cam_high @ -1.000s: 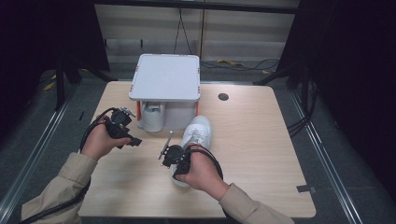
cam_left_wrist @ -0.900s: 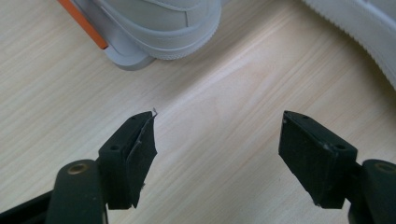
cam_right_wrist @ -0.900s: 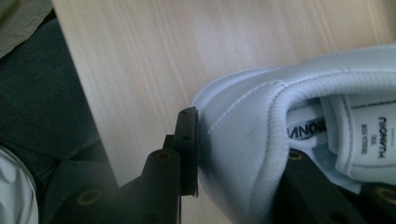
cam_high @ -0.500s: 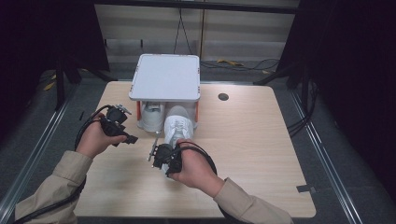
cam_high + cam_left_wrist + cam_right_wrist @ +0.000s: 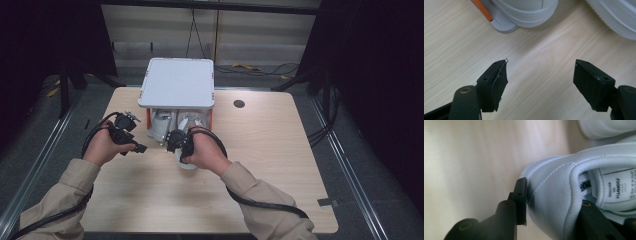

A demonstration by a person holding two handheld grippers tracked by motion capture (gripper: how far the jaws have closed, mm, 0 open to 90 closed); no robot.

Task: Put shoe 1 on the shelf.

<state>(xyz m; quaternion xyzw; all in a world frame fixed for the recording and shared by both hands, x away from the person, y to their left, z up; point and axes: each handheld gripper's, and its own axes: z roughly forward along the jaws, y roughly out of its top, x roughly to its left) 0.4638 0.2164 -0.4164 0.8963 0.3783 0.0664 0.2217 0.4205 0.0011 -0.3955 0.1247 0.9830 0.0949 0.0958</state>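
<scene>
A white sneaker point(image 5: 192, 123) lies with its toe under a small rack point(image 5: 176, 82) that has a white top and orange legs. Its heel point(image 5: 554, 187) sticks out toward me, and my right gripper point(image 5: 179, 150) is shut on it, one jaw outside the heel and one inside the collar point(image 5: 551, 195). A second white sneaker point(image 5: 161, 125) sits under the rack on its left side, resting on the grey base point(image 5: 501, 25). My left gripper point(image 5: 140, 147) hovers over bare wood just left of the rack, jaws wide open and holding nothing point(image 5: 541, 66).
The rack stands at the back middle of the wooden table point(image 5: 280, 165). A round dark grommet point(image 5: 239, 104) lies to its right. Cables trail from both grippers over the near table edge. Dark floor and curtains surround the table.
My right gripper has carried the sneaker leftward and pushed it toe-first under the rack beside the other shoe. The left gripper shifted only slightly and stayed open.
</scene>
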